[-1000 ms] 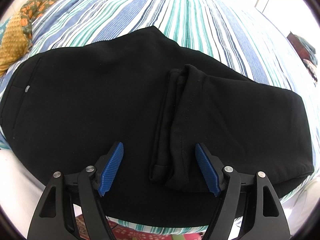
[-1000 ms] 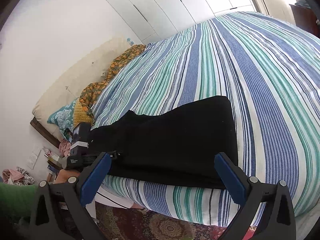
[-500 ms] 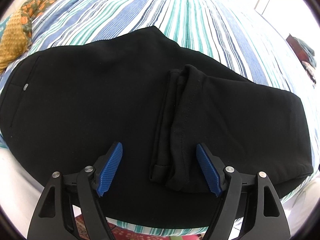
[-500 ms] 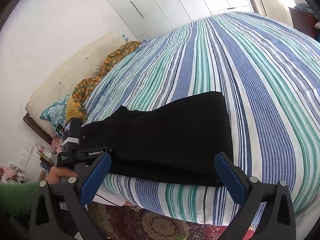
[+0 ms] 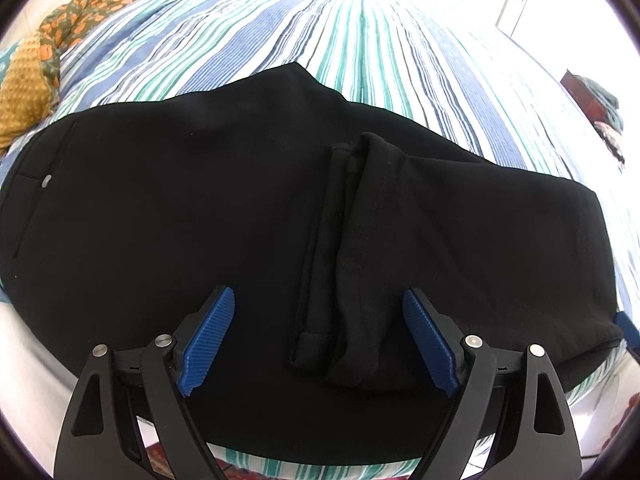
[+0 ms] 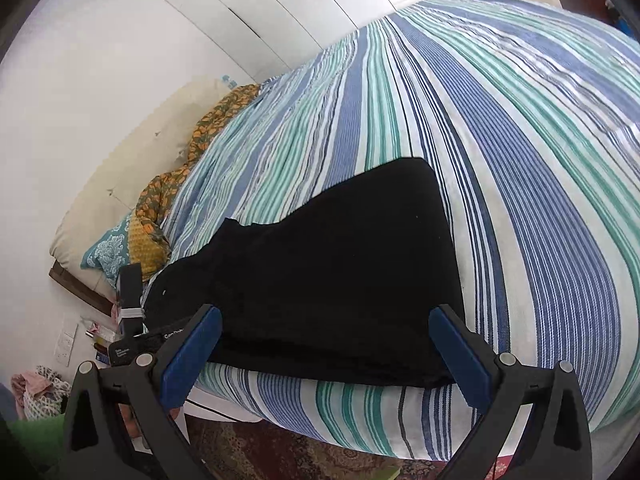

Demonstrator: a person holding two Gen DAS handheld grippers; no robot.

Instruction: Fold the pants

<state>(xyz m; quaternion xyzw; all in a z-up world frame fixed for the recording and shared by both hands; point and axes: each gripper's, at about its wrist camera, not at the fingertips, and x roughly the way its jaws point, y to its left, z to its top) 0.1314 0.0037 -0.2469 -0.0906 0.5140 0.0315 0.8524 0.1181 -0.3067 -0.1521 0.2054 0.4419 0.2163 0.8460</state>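
Black pants (image 5: 200,208) lie flat near the front edge of a striped bed (image 5: 360,48), the leg ends folded back over the middle so the hems (image 5: 340,320) lie on top. My left gripper (image 5: 318,340) is open and empty, hovering just above the hems. My right gripper (image 6: 326,354) is open and empty, at the bed's edge by the folded right end of the pants (image 6: 340,280). The left gripper's body (image 6: 132,320) shows at the left of the right wrist view.
Orange-patterned and mustard cloths (image 5: 24,92) and pillows (image 6: 108,252) lie at the head of the bed. White wardrobe doors (image 6: 280,12) stand behind. A patterned rug (image 6: 300,456) covers the floor below the bed edge. Dark furniture (image 5: 592,96) stands at far right.
The right gripper has moved closer to the bed edge and the folded end of the pants. The left gripper has barely shifted. The pants have not moved.
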